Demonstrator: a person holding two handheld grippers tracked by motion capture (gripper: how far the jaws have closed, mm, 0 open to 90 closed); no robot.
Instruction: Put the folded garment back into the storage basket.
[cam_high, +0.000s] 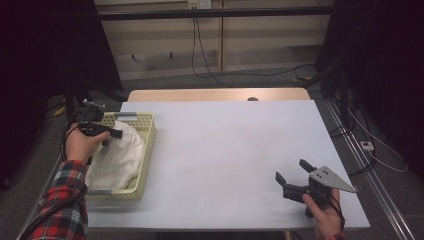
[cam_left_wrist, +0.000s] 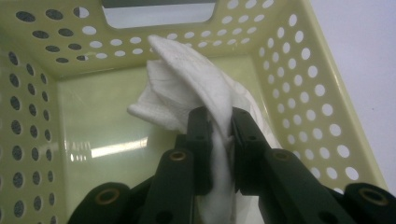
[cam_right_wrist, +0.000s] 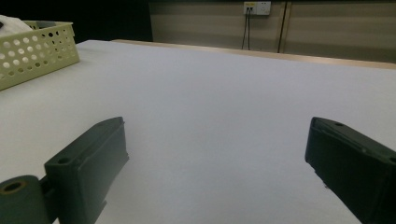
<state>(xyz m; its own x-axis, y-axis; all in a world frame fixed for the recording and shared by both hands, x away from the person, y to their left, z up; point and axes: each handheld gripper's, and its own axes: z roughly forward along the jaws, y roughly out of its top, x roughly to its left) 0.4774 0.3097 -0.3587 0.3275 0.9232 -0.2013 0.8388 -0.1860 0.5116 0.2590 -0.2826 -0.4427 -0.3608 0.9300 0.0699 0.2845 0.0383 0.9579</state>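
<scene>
A white cloth (cam_high: 120, 150) lies bunched in a pale yellow perforated basket (cam_high: 146, 145) at the table's left edge. My left gripper (cam_high: 114, 134) reaches over the basket and is shut on a fold of the cloth (cam_left_wrist: 196, 88), which sticks up between the two black jaws (cam_left_wrist: 219, 126). The basket's holed walls (cam_left_wrist: 303, 84) surround the grip in the left gripper view. My right gripper (cam_high: 295, 172) rests low over the white table near the front right, open, with nothing between its fingers (cam_right_wrist: 93, 158).
The white table top (cam_high: 225, 145) stretches between the basket and my right gripper. A wooden strip (cam_high: 215, 95) runs along the far edge. Cables hang down the back wall (cam_high: 200, 50). The basket's corner (cam_right_wrist: 42, 51) stands far left in the right gripper view.
</scene>
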